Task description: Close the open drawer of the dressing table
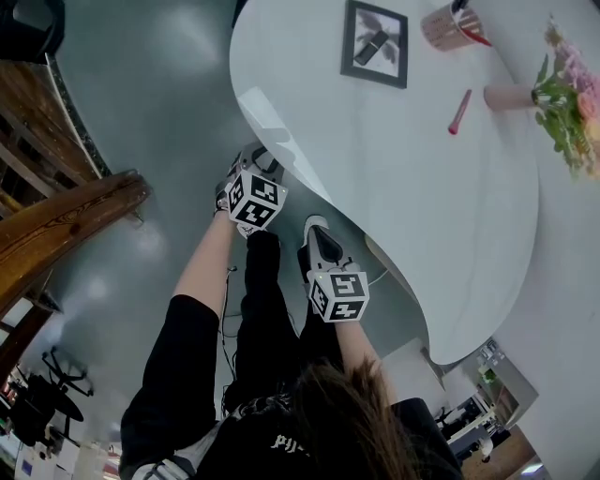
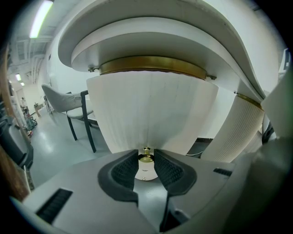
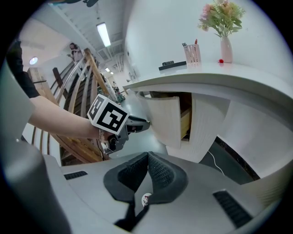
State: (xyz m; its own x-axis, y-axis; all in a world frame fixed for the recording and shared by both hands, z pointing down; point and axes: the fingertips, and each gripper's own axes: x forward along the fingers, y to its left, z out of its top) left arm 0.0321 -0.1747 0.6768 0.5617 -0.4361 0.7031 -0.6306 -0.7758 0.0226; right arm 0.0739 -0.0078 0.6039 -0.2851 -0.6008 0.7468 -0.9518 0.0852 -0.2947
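Note:
The white dressing table (image 1: 441, 216) has a curved top. Under it, the fluted white drawer front (image 2: 151, 109) fills the left gripper view, with a gold band above it. In the right gripper view the drawer (image 3: 167, 119) stands pulled out, and a gap shows its wooden inside. My left gripper (image 2: 146, 154) (image 1: 260, 161) is at the drawer front, its pads closed on the small gold knob (image 2: 146, 158). My right gripper (image 3: 147, 156) (image 1: 315, 225) hangs shut and empty a little to the right, apart from the drawer. The head view hides the drawer under the tabletop.
On the tabletop are a framed picture (image 1: 375, 42), a pink cup (image 1: 448, 26), a red lipstick (image 1: 459, 112) and a vase of flowers (image 1: 562, 94). A wooden stair rail (image 1: 66, 220) runs at the left. A chair (image 2: 68, 107) stands beyond the drawer.

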